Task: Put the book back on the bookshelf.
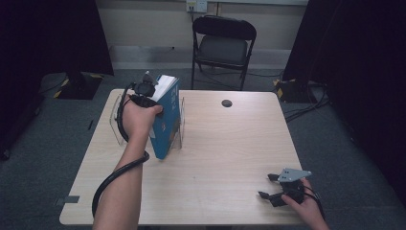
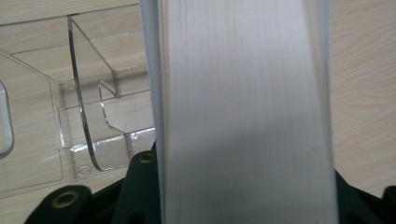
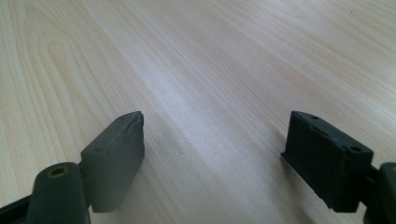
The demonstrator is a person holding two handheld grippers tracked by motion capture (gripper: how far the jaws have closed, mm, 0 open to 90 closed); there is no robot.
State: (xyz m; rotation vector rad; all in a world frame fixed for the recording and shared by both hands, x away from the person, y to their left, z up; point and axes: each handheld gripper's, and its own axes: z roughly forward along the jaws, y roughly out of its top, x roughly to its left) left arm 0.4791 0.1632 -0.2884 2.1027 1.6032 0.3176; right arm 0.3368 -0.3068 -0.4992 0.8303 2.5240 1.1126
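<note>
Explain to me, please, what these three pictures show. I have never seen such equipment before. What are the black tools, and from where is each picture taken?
A person sits at a wooden table and holds a hand tool with two black jaws in each hand. No robot arm is here.

The high view looks down from above. The other two views come from small cameras that ride on the tools and look along their jaws.

The left gripper is shut on a blue book, which stands tilted in a clear plastic stand. In the left gripper view, the book's white page edges run up between the jaws.

The right gripper is near the table's front right corner, jaws open, holding nothing. Its own view shows bare wood between them.

A small dark round object lies far back, and a folding chair stands behind.
</note>
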